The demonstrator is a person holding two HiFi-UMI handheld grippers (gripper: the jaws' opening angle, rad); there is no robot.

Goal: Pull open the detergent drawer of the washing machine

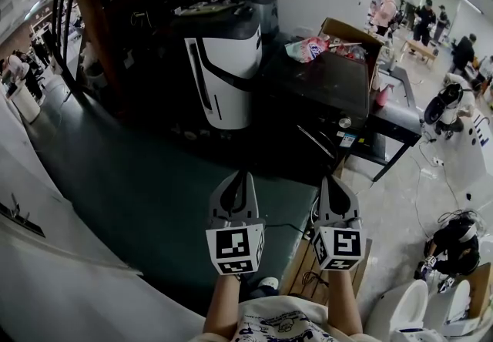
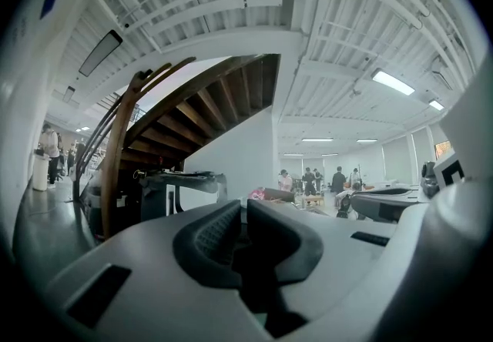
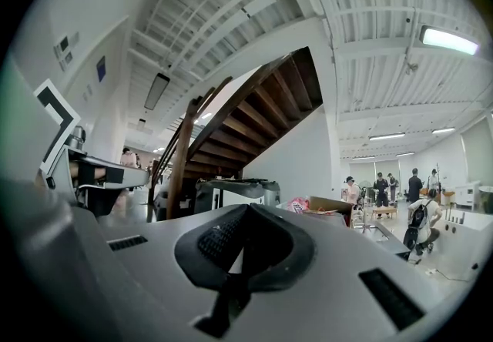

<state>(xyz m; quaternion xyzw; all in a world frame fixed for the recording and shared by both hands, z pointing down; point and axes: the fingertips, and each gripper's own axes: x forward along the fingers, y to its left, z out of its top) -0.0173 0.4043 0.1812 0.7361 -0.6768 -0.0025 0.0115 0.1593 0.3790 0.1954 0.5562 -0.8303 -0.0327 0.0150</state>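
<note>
White-and-black, the machine (image 1: 223, 63) at upper centre of the head view may be the washer. It stands well apart from your grippers, and its drawer is too dim to pick out. Low in the frame, your left gripper (image 1: 238, 176) and right gripper (image 1: 331, 179) both have jaws closed together, gripping nothing.

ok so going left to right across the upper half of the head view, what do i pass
wooden stair post → white and black machine → colourful bag → cardboard box → person in a dark top
</note>
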